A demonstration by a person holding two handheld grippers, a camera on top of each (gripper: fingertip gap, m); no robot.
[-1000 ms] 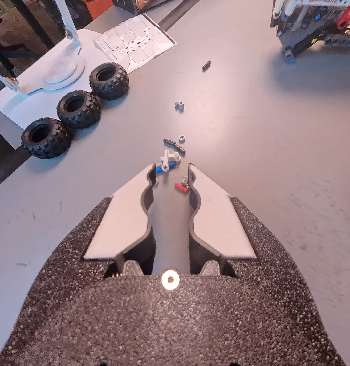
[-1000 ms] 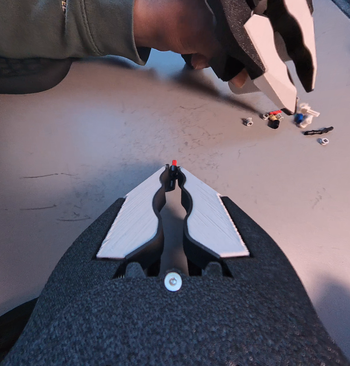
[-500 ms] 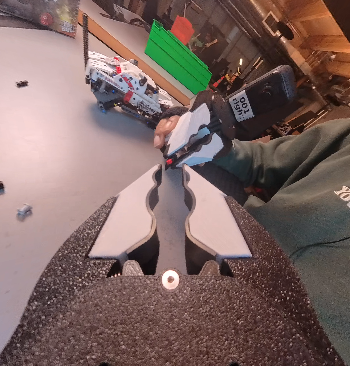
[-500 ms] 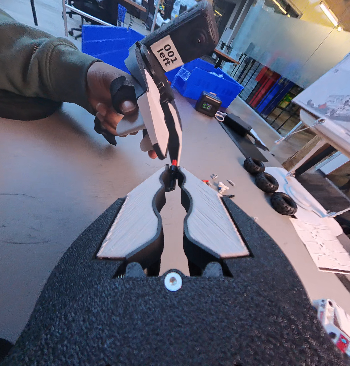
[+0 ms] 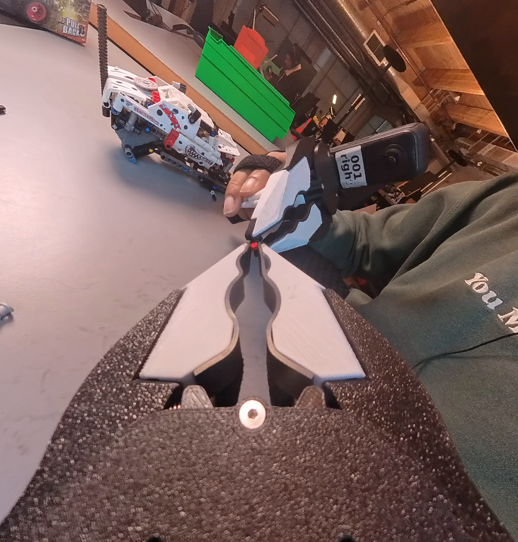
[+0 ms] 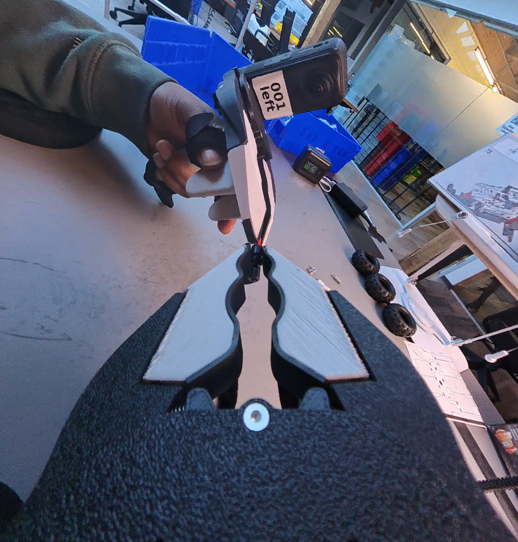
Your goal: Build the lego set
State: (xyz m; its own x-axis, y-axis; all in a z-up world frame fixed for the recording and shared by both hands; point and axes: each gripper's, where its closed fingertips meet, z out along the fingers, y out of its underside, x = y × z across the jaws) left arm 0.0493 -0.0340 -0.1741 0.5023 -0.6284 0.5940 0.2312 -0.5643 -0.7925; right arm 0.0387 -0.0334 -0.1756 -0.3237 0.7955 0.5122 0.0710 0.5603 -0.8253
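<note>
1. Grippers meet tip to tip above the tabletop [image 5: 61,234].
2. Right gripper [image 6: 256,249] is pinched onto a small black lego piece [image 6: 254,264].
3. Left gripper [image 5: 253,247] is nearly closed on that piece's red tip [image 5: 254,245].
4. Part-built lego model [image 5: 167,129] stands toward the tabletop's far edge.

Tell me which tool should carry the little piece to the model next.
Left, probably: the left tool has shut on the red tip of the black piece, and the truck model lies on its side of the table.
</note>
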